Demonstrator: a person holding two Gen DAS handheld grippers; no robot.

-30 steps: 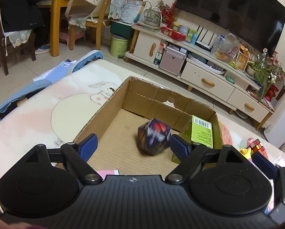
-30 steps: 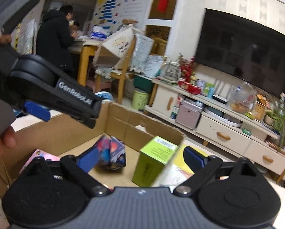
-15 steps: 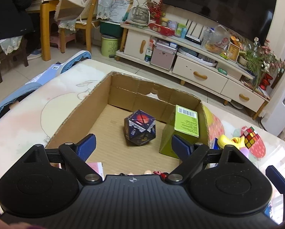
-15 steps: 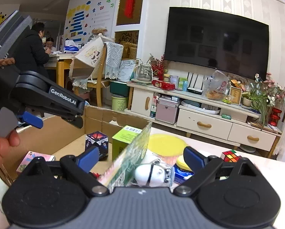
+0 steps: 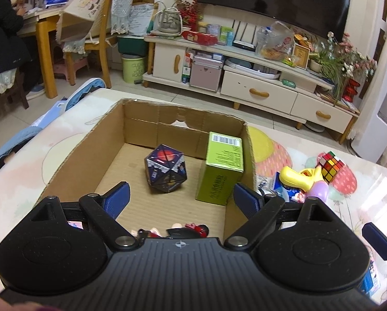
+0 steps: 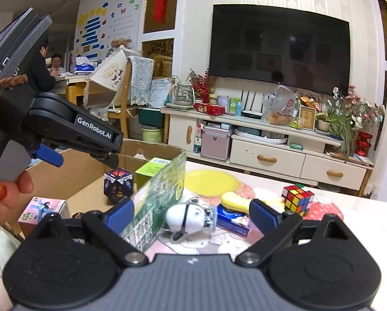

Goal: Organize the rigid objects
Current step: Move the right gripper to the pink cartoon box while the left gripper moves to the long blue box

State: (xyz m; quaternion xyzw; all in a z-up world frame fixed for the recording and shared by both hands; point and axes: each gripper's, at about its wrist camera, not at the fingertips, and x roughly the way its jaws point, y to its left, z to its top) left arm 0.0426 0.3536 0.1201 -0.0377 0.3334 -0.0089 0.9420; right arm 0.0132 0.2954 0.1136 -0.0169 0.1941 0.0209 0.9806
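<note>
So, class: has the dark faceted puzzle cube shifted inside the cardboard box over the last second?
Yes. The puzzle cube now sits left of the green carton, with a gap between them.

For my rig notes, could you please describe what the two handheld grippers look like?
Both grippers, left and right, share a build: a ribbed dark grey body, two round black housings, black linkage arms with silver pivot screws, and blue ribbed finger pads. The right wrist view shows white "GenRobot.AI" lettering on the left one's side.
</note>
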